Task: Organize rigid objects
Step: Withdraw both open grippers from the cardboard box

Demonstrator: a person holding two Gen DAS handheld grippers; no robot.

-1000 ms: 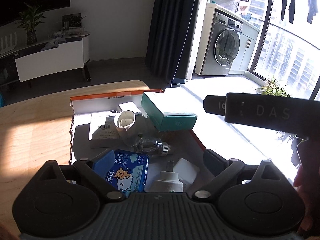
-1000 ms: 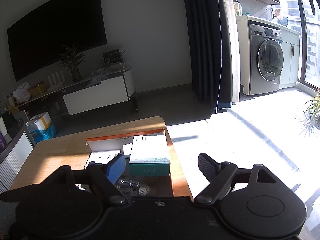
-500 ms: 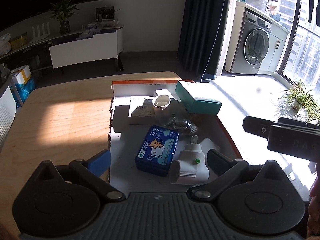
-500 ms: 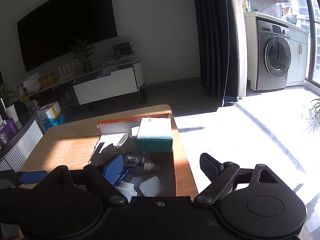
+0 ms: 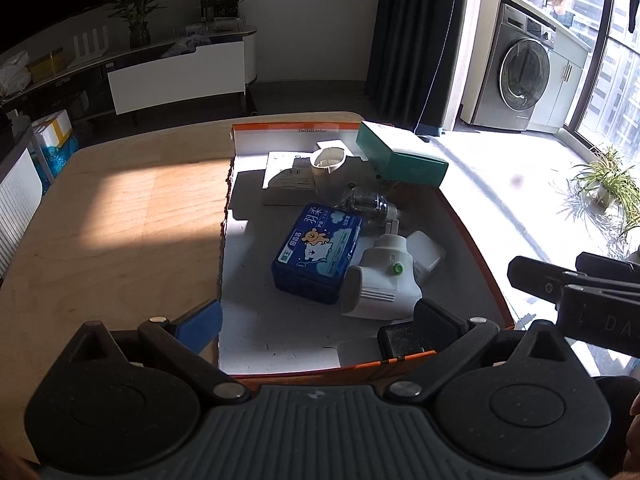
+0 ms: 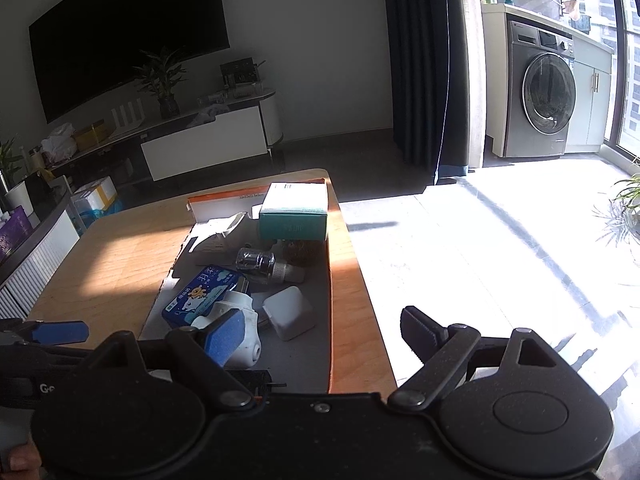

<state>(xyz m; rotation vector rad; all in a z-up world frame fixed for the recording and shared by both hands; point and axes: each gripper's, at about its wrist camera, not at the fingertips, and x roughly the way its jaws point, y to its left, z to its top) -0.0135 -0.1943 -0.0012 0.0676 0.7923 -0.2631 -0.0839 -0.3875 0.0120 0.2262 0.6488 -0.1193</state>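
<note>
Above shallow orange-rimmed cardboard tray [image 5: 472, 236], left tool [image 5: 316, 320] (spread, empty) has pulled back; blue tissue pack [image 5: 318, 252] at 12 o'clock now graspable.

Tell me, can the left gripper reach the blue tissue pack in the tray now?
Probably yes. The left gripper is open, and the blue tissue pack lies uncovered ahead of it. Only the white plug-in device crowds its right side.

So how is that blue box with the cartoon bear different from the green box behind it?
The blue box lies flat on the tray floor, near the camera; the green box sits tilted at the far corner, propped on other items. The blue box is glossy, with cartoon print; the green box is plain teal with a white top. Both are rectangular and closed.
</note>
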